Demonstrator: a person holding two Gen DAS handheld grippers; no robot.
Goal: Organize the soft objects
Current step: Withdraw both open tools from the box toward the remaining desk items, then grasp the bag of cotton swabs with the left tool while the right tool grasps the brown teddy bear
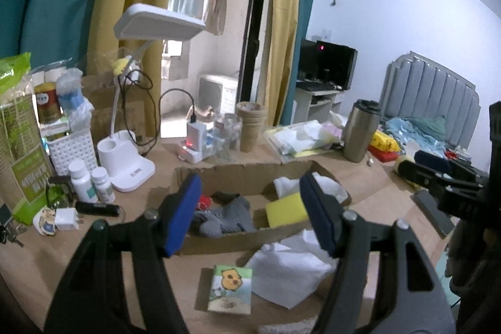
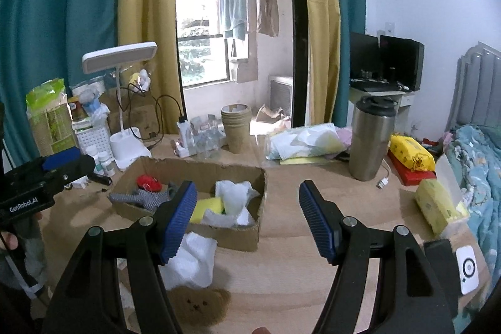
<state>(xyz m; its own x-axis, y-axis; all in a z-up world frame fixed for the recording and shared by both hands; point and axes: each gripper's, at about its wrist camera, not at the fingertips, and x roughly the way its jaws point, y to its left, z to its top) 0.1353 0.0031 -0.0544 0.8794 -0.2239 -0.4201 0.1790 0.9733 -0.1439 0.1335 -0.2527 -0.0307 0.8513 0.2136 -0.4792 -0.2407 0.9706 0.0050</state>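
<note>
- Cluttered wooden table (image 2: 297, 271); shallow cardboard box (image 2: 250, 235) sits central, already collecting a yellow sponge (image 2: 208, 205) and grey knit.
- White cloth (image 2: 194, 259) waits just outside it.
- Left gripper (image 1: 247, 215) and right gripper (image 2: 245, 219) both gape, holding nothing, ready to pick.

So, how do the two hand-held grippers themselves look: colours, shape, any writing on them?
Both look alike: the left hand-held gripper and the right hand-held gripper have black plastic arms with silver pivot screws and two flat blue ribbed pads. Seen from the right wrist view, the left one's black body carries white lettering "GenRobot.AI".
</note>
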